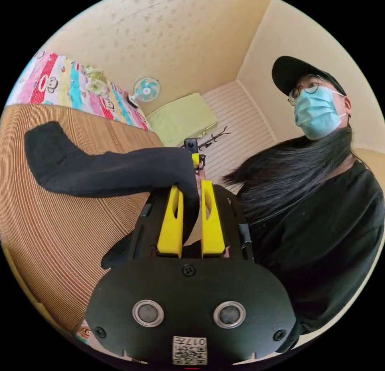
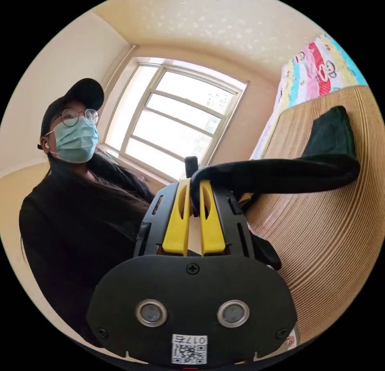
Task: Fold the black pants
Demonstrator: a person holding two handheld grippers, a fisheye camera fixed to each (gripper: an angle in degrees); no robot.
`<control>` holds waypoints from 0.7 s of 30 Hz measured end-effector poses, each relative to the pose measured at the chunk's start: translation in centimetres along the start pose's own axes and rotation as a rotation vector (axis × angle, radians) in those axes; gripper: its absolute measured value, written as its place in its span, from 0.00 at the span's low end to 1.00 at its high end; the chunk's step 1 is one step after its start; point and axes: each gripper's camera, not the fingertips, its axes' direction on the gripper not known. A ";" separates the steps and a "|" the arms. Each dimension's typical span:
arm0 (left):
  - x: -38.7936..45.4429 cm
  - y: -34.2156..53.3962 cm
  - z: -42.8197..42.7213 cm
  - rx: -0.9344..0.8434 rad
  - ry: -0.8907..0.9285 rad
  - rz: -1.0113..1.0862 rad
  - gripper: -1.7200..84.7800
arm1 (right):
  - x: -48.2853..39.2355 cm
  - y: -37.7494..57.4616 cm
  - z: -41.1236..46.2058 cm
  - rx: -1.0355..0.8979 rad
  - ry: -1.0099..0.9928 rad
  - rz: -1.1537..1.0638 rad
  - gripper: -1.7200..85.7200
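Note:
The black pants [image 1: 100, 170] hang lifted above a ribbed straw mat [image 1: 60, 242], one end still resting on it. My left gripper [image 1: 191, 188] is shut on the pants' edge, black cloth pinched between its yellow jaws. In the right gripper view the pants [image 2: 280, 172] stretch as a rolled band from my right gripper [image 2: 195, 186], which is shut on the cloth, out to the part lying on the mat [image 2: 333, 134]. The other gripper's black tip [image 1: 191, 145] peeks up behind the cloth in the left gripper view.
A person in black clothes [image 1: 321, 226] stands close behind both grippers. A patterned colourful blanket [image 1: 68, 84] lies at the mat's far edge. A small fan [image 1: 146, 89] hangs on the wall. A bright window [image 2: 176, 122] is behind the person.

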 end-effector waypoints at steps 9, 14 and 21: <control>12.9 -11.9 -4.1 0.176 -0.185 0.205 0.09 | -16.7 -15.0 -0.5 0.017 0.120 -0.324 0.03; 3.7 -14.7 -2.3 0.223 -0.256 0.009 0.09 | -8.3 -21.4 -1.5 -0.012 0.245 -0.137 0.03; -8.9 -8.7 4.6 0.183 -0.317 -0.165 0.09 | 1.0 -18.8 0.0 -0.097 0.541 0.009 0.05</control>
